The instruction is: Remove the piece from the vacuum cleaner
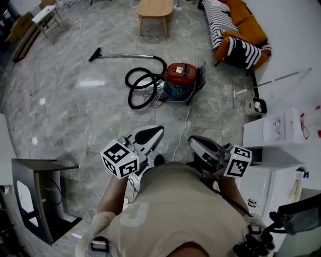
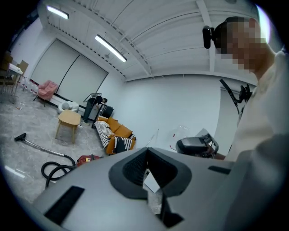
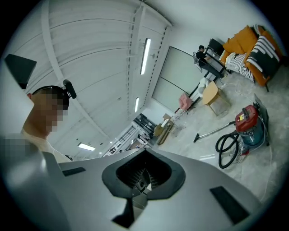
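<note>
Nearest: left gripper [image 1: 152, 133] and right gripper [image 1: 198, 143], raised at the person's chest, jaws pressed together on nothing, probably idle pending approach. Beyond, well apart on the floor: red canister vacuum cleaner [image 1: 181, 79], hose [image 1: 140, 89] coiled beside it, wand [image 1: 123, 55] seemingly attached; removal not yet begun.

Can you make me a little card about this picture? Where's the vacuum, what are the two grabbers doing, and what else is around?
vacuum cleaner: red-topped, on the grey floor ahead of the person
hose: black, looped beside it
wand: lying on the floor
left gripper: jaws together, holding nothing, away from the vacuum
right gripper: the same
nearby: wooden table, orange sofa
job: not started
</note>
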Available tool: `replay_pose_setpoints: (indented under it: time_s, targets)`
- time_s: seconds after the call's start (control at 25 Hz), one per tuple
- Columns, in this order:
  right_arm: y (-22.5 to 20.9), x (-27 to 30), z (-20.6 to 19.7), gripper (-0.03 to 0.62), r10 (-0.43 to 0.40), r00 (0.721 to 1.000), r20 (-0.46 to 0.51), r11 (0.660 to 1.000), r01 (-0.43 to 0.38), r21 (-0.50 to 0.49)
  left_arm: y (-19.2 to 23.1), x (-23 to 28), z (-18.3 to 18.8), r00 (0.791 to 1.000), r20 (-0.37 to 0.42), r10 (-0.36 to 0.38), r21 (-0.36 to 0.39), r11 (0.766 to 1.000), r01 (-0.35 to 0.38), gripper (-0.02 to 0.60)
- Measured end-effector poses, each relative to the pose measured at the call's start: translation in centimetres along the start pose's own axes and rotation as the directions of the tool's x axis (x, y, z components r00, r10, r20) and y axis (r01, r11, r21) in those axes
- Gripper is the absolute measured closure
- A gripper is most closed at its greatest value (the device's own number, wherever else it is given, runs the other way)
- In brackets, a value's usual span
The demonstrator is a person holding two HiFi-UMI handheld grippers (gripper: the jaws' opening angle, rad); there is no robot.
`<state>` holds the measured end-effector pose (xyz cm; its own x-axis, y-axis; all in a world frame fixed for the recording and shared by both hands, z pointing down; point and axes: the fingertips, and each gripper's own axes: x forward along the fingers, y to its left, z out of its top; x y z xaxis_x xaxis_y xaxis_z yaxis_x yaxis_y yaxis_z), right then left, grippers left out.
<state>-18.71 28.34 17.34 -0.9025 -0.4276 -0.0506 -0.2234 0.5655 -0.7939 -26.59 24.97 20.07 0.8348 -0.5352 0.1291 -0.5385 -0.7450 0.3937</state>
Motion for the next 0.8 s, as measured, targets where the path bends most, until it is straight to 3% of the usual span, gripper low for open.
replay_pose_setpoints:
  time_s: [0.2,0.4,0.6,0.8]
  targets:
    - [-0.4,0.9,1.7,0.592,-0.02,0.996,0.086,0.996,0.013,0.083,1.1,0.4,0.7,0.998,-0.013,-0.053,-0.005,0.999,0.053,0.577]
    - [-0.1,3.3,2.6,0.592,0.097,0.984,0.153,0.953,-0.136,0.272,3.5,-0.4,1.3,0.999,-0.007,-0.038,-0.009,0.999,0.038,0.577]
    - [-0.9,5.0,3.2,0.592,0.126,0.984,0.127,0.94,-0.159,0.303,4.8,-0.4,0.7,1.0,-0.021,-0.012,-0.05,0.999,0.01,0.577]
    - [-3.1,5.0,5.2,0.592,0.16,0.975,0.155,0.915,-0.206,0.347,5.8,1.3,1.0,0.998,-0.048,0.032,-0.045,0.998,-0.034,0.577]
